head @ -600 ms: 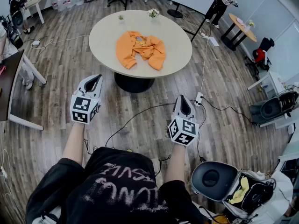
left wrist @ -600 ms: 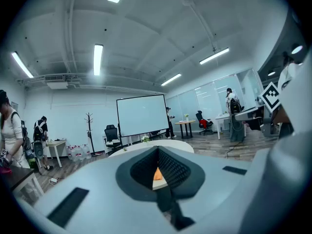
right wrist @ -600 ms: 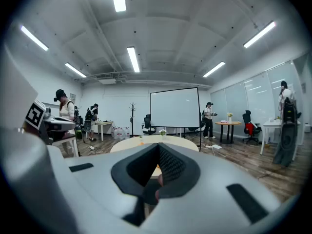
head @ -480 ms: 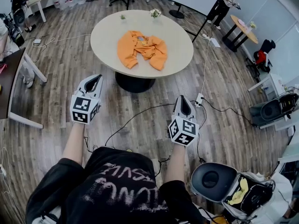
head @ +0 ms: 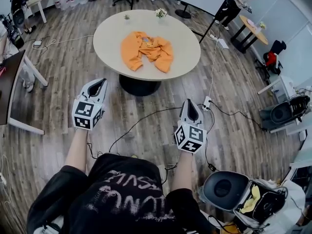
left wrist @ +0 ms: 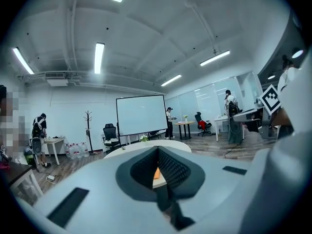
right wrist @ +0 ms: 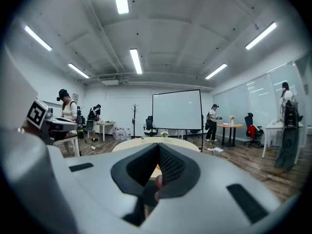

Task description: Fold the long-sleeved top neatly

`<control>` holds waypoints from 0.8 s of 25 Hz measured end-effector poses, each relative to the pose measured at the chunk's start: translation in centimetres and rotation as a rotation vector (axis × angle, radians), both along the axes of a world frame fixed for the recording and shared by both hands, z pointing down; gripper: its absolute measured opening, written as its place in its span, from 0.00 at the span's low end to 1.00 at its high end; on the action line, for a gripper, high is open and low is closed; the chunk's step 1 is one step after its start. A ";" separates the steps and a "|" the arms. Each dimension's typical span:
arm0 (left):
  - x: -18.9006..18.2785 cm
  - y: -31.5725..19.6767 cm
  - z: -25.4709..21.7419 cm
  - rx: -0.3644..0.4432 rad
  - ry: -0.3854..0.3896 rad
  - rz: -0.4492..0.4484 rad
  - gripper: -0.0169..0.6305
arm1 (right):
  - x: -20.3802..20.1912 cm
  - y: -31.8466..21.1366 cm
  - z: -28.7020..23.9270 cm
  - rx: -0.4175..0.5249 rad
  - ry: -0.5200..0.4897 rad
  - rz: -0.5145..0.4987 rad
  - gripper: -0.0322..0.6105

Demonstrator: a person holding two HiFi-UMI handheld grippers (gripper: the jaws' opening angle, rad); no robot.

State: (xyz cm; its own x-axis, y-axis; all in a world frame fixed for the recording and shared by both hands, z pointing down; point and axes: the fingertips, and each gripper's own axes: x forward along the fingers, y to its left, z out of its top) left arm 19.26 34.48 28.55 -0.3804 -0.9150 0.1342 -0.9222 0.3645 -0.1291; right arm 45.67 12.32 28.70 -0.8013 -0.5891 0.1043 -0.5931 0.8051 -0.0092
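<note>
Closest to us in the head view is a black shirt [head: 124,194] with white letters. Two bare arms reach out from it, and each hand holds a tool. The left gripper [head: 99,83] and the right gripper [head: 189,106] point forward over the wood floor [head: 58,82], well apart from each other. Both pairs of jaws are pressed together with nothing in them. We see that best in the two gripper views, where the dark pads [left wrist: 170,167] meet at the tip. On our right stands an open grey case [head: 229,191]. Black cables [head: 141,122] lie on the floor around the grippers.

Farther on is the round tabletop [head: 109,40]. The orange long-sleeved top [head: 146,50] lies on it in a crumpled heap near the middle, far from both grippers. Only the head view shows the whole top. In each gripper view we see just a thin bit of orange in the gap below the jaw tips. A small vase of flowers [head: 160,13] stands at the far edge of the tabletop.

The gripper views show things the head view misses: long ceiling lights [left wrist: 99,57], a white screen [left wrist: 141,115] and a coat stand [left wrist: 88,125] by the back wall. Far off, people [head: 234,1] stand near other desks.
</note>
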 end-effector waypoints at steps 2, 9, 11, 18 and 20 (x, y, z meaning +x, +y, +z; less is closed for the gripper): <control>0.1 -0.1 -0.1 -0.003 0.000 -0.001 0.04 | 0.0 0.2 -0.2 0.013 0.003 -0.009 0.06; 0.4 -0.2 -0.4 0.029 0.018 -0.012 0.04 | 0.2 0.2 0.0 -0.008 -0.007 -0.016 0.10; 0.4 -0.1 -0.3 0.040 0.025 -0.014 0.05 | 0.3 0.2 -0.1 -0.005 -0.012 -0.020 0.14; 1.1 -0.7 -0.4 0.036 0.021 0.009 0.23 | -0.2 0.6 0.1 -0.007 -0.004 -0.083 0.30; 1.2 -0.8 -0.2 0.029 0.022 0.005 0.23 | -0.3 0.7 0.3 -0.007 -0.001 -0.093 0.31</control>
State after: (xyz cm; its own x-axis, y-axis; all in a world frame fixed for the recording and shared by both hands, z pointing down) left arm 20.45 33.70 28.38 -0.3731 -0.9206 0.1155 -0.9265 0.3632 -0.0982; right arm 45.32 13.03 29.01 -0.8528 -0.5111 0.1070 -0.5155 0.8568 -0.0160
